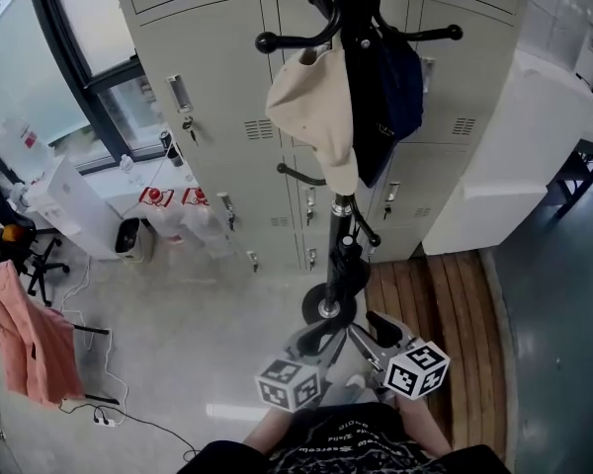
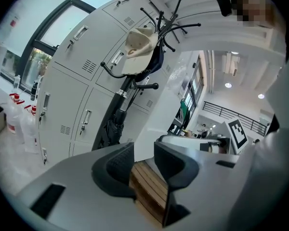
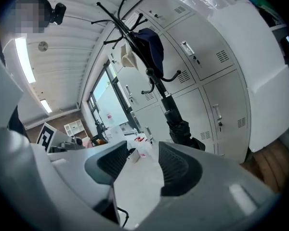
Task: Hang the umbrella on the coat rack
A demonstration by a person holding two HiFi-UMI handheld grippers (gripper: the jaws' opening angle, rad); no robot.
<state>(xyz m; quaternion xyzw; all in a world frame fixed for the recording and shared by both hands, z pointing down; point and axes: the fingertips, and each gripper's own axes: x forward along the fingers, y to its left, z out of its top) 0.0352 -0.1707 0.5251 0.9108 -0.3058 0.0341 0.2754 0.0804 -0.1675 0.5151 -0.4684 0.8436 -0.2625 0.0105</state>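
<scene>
From above the person's head, the head camera looks steeply down the coat rack (image 1: 338, 227) to the floor (image 1: 198, 334). The left claw (image 2: 143, 150) camera rides low and tilted, looking up along its jaws at the rack from close by; the right claw (image 3: 140, 150) camera does likewise from the other side. All three views share the rack and the pale lockers (image 1: 217, 87) behind it.
</scene>
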